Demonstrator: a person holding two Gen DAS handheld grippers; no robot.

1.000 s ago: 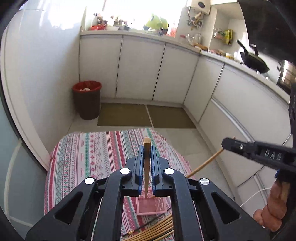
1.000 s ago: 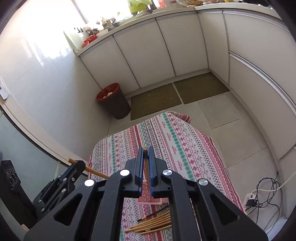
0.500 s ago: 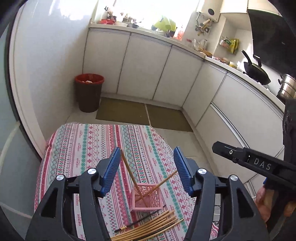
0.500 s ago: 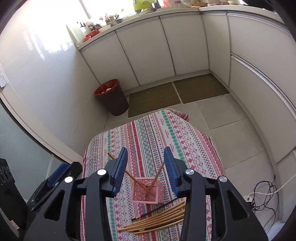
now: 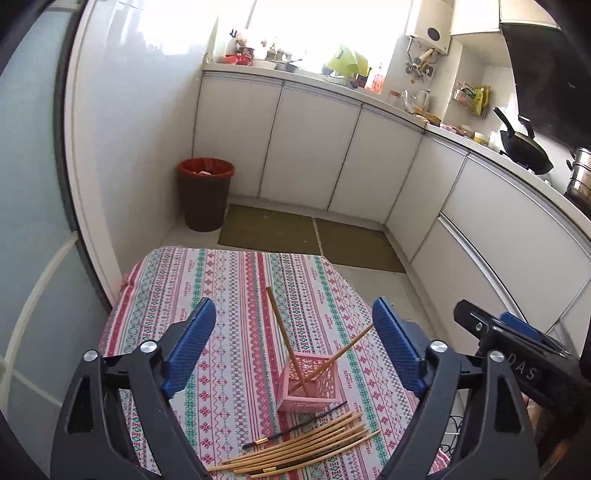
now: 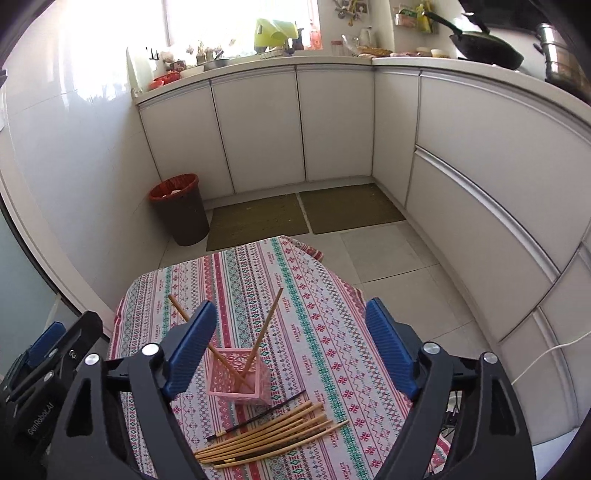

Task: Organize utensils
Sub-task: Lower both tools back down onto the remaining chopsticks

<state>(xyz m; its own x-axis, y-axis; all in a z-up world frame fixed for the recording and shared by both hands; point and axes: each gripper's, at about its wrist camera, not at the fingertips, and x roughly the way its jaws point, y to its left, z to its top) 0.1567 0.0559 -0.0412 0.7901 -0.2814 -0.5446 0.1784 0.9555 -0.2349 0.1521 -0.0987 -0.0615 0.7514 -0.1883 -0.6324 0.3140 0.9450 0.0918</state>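
My two wrist cameras look steeply down from above, facing the cabinets. Both share the pink basket (image 5: 308, 384) (image 6: 240, 374) on the striped tablecloth (image 5: 221, 295) (image 6: 314, 314).

White cabinets (image 5: 310, 147) run along two walls under a pale countertop (image 6: 406, 61) — bright daylight pours through the window (image 5: 325, 26) above. Two olive mats (image 6: 258, 219) lie on the tiled floor (image 6: 384, 254), near a dark bin with a red liner (image 5: 205, 194).

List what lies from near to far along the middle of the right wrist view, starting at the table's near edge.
Loose chopsticks → pink basket holding two chopsticks → bare tablecloth → floor mats → white cabinets → cluttered counter.
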